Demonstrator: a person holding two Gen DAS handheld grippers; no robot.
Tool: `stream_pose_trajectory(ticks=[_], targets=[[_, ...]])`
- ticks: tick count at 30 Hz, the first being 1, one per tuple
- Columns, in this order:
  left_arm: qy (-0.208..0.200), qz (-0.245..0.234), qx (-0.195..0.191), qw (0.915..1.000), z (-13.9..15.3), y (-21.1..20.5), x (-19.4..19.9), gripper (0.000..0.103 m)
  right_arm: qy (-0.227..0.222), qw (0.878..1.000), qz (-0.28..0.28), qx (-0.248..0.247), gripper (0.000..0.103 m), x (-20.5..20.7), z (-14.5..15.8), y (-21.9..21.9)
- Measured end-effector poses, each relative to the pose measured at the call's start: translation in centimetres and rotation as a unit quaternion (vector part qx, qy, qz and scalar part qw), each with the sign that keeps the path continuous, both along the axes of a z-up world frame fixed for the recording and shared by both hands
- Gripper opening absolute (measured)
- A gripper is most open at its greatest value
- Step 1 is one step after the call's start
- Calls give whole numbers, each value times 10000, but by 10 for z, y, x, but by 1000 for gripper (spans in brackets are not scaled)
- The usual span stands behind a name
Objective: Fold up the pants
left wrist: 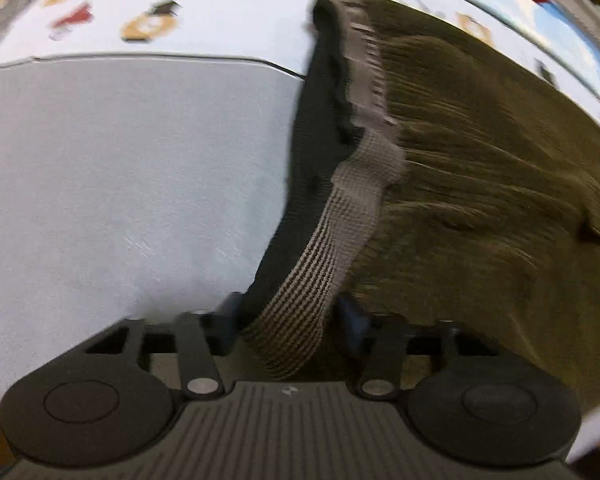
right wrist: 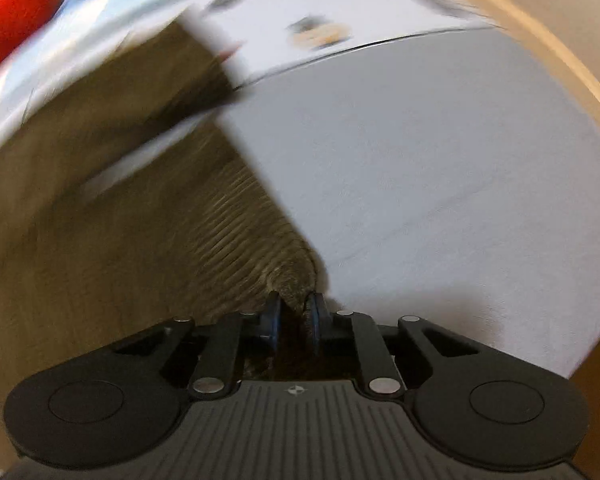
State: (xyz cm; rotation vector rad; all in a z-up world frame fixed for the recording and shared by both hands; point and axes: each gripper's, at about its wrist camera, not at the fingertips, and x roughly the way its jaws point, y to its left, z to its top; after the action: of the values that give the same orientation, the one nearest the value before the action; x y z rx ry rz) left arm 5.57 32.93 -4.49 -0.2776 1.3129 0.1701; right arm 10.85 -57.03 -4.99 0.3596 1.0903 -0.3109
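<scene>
The left gripper [left wrist: 288,312] stands partly open with the ribbed grey waistband [left wrist: 332,232] of the olive corduroy pants [left wrist: 480,168] between its fingers [left wrist: 352,314]; I cannot tell whether they press it. The right gripper [right wrist: 294,312] is pinched nearly closed on a bunched pants edge. The pants lie on a grey mat [left wrist: 120,168], over a white patterned cloth [left wrist: 220,8] beyond the pants.

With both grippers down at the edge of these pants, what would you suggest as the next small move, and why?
Probably close the left gripper fully on the waistband before lifting. The striped elastic lies between its jaws, but whether the pads already press on it is unclear, while the right gripper is already pinched on the pants edge. Lifting now might let the left side slip onto the grey mat.
</scene>
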Motion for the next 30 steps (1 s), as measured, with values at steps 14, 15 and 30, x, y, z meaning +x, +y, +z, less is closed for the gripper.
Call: stream_pose_trajectory(ticks=[14,15,30], targets=[[-700,-604,723,9931,51,-29,-25,53,548,9945,237,-863,34,6,-6,25],[-781,-694,457,9935,51,-32,-25,53,420,9950,247,-877,34,5,-3,26],[-750,-1355,769,9849,42,-80,5,61,-405,9908,536,-1176,48,3,33,59]])
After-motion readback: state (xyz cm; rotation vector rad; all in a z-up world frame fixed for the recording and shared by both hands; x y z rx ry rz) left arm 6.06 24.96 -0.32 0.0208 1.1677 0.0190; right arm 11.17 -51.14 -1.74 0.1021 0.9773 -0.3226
